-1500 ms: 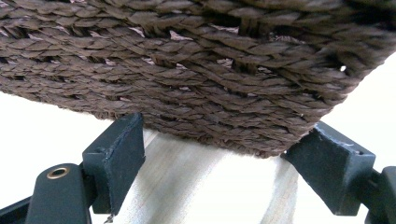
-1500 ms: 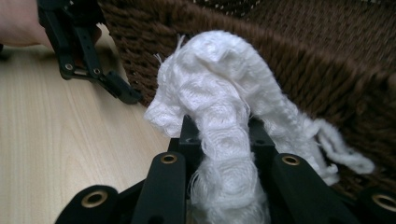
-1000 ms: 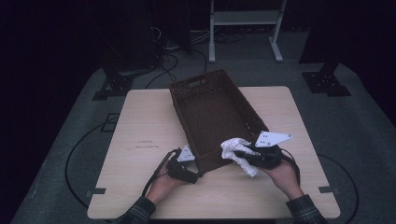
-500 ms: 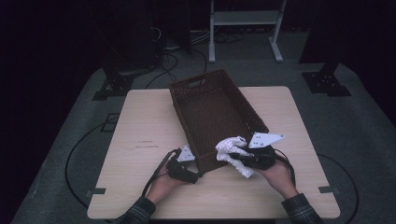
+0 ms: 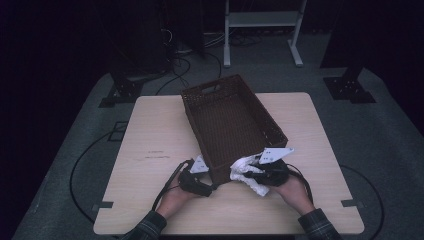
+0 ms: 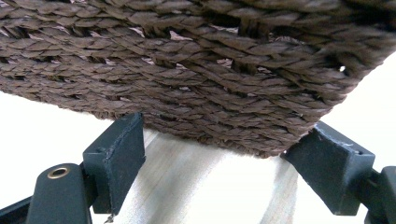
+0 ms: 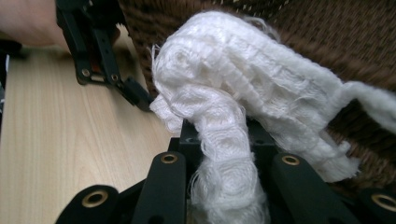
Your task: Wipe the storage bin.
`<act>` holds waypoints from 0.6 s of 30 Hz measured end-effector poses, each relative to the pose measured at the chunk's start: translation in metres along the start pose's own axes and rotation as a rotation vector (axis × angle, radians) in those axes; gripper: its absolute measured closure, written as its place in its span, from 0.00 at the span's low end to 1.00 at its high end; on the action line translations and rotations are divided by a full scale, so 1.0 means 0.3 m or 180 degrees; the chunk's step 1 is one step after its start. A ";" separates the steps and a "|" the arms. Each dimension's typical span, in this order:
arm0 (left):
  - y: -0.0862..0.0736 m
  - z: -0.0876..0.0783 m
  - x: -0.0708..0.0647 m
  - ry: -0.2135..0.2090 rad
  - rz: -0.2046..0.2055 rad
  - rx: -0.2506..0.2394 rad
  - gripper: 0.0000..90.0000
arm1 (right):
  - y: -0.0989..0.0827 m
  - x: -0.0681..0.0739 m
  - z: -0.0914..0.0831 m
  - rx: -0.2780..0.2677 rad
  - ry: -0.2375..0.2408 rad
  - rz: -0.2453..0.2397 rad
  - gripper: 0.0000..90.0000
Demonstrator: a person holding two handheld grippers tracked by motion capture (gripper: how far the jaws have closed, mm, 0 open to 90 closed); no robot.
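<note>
Tabletop (image 5: pixel 150 130): pale wood, rounded corners, sitting on grey floor with cables looping round its left and right sides. A white metal stand (image 5: pixel 260 20) sits well beyond the far edge.

Woven basket (image 5: pixel 230 122): dark brown, rectangular, lying at an angle from the far-middle of the tabletop down toward the near edge; a handle slot shows in its far end wall. Its near end reaches between the two hands. The basket's near wall stands between the two tools.

Left tool (image 5: pixel 212 187): near the near edge, left of centre, pointing at the basket's near corner. In the left gripper view its jaws stand wide apart, one on each side of the corner (image 6: pixel 261 140), close against the weave; whether the pads press on it I cannot tell.

Right tool (image 5: pixel 248 175): near edge, right of centre, grey plate on top. Jaws closed on a white cloth (image 5: pixel 245 170), frayed and bunched, which hangs over the jaws against the basket's near wall (image 7: pixel 233 107).
</note>
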State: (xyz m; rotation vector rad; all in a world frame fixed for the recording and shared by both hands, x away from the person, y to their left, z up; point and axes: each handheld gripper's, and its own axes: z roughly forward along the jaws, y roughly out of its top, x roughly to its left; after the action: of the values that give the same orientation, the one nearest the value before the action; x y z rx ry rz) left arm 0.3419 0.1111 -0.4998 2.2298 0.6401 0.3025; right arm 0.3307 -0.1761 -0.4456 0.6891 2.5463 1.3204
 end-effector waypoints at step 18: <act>0.000 -0.001 0.000 -0.0003 0.0002 0.0008 0.21 | -0.055 -0.020 0.096 0.0323 0.0150 0.0139 0.82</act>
State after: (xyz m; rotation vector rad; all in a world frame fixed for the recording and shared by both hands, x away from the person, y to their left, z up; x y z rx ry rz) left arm 0.3417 0.1112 -0.4997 2.2325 0.6398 0.3012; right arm 0.3413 -0.1663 -0.4763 0.7449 2.6660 1.2419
